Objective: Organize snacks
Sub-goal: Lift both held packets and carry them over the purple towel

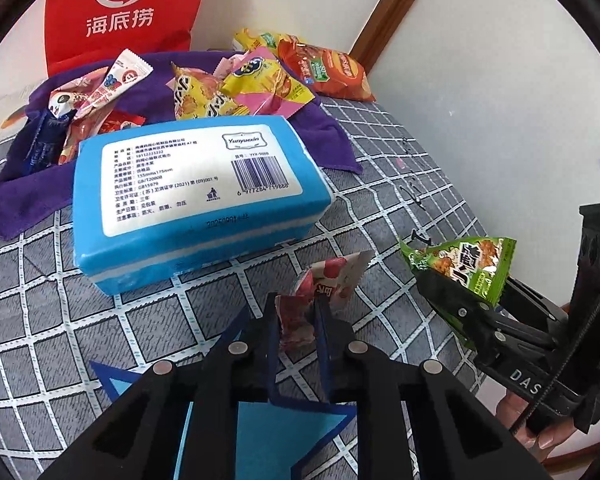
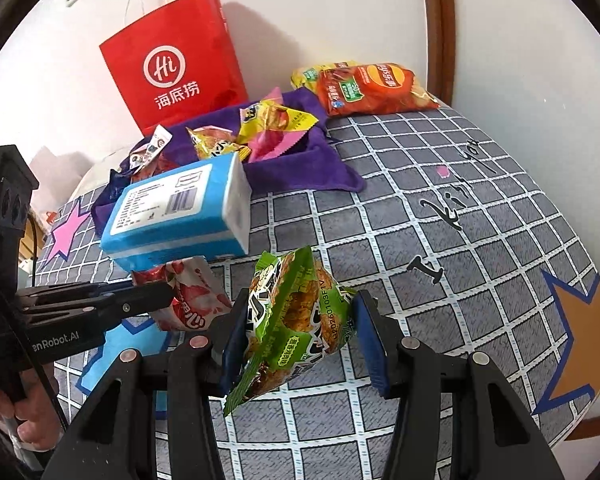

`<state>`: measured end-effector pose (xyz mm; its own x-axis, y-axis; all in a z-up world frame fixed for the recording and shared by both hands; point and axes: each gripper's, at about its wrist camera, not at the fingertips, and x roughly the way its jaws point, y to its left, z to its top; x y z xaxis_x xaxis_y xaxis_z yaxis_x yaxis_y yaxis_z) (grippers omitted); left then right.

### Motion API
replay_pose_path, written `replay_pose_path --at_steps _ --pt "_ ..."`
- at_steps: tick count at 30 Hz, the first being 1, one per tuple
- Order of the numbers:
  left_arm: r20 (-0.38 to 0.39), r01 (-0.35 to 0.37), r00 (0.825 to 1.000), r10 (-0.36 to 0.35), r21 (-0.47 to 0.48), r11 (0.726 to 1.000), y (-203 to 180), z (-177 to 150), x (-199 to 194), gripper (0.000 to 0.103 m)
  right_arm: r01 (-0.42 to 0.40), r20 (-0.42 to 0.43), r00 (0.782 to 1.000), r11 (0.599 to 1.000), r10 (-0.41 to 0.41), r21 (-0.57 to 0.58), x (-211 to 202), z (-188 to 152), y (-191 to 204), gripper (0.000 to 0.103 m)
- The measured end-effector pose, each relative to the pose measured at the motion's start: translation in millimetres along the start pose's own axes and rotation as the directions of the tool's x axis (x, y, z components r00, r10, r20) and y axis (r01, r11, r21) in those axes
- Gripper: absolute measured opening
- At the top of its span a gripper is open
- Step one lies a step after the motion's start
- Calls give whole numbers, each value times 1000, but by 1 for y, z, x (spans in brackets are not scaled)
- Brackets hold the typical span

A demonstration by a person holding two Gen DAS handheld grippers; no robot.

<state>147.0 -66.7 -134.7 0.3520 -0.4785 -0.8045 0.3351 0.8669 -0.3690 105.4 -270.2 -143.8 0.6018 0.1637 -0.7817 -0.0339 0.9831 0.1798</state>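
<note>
My left gripper (image 1: 298,308) is shut on a red-and-white snack packet (image 1: 332,280), whose crumpled lower end sits pinched between the blue pads. It hangs just above the grey checked bedsheet (image 1: 60,320). My right gripper (image 2: 300,304) is shut on a puffy green snack packet (image 2: 296,320), squeezed between its pads and tilted. In the right wrist view the left gripper (image 2: 160,296) comes in from the left with the red-and-white packet (image 2: 192,300) at its tip. The two held packets are side by side, close but apart.
A blue tissue pack (image 1: 196,196) lies just beyond both grippers. Behind it a purple cloth (image 1: 332,136) carries several loose snacks. An orange chip bag (image 2: 372,88) lies at the far wall, beside a red paper bag (image 2: 172,64). A person's hand (image 2: 28,420) holds the left gripper.
</note>
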Motion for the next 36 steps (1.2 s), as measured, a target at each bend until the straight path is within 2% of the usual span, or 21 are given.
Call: replay_pose_path --at_steps 10,17,24,30,36 --pt "69 14 997 -15 17 1000 -4 16 -37 15 -2 27 1000 1000 2 -16 -11 22 9 50" --pt "133 -42 990 40 10 999 5 43 -66 15 23 55 998 998 -19 -60 -13 59 26 50" --pt "192 -102 976 104 -23 995 23 78 -87 15 -5 84 996 995 14 -100 -9 96 41 50" --pt "216 -129 967 135 -44 991 38 103 -91 15 -39 95 994 992 50 -120 -2 127 55 50" --pt "229 -138 961 154 -85 987 58 123 -90 15 -38 104 993 987 55 -156 9 160 71 50"
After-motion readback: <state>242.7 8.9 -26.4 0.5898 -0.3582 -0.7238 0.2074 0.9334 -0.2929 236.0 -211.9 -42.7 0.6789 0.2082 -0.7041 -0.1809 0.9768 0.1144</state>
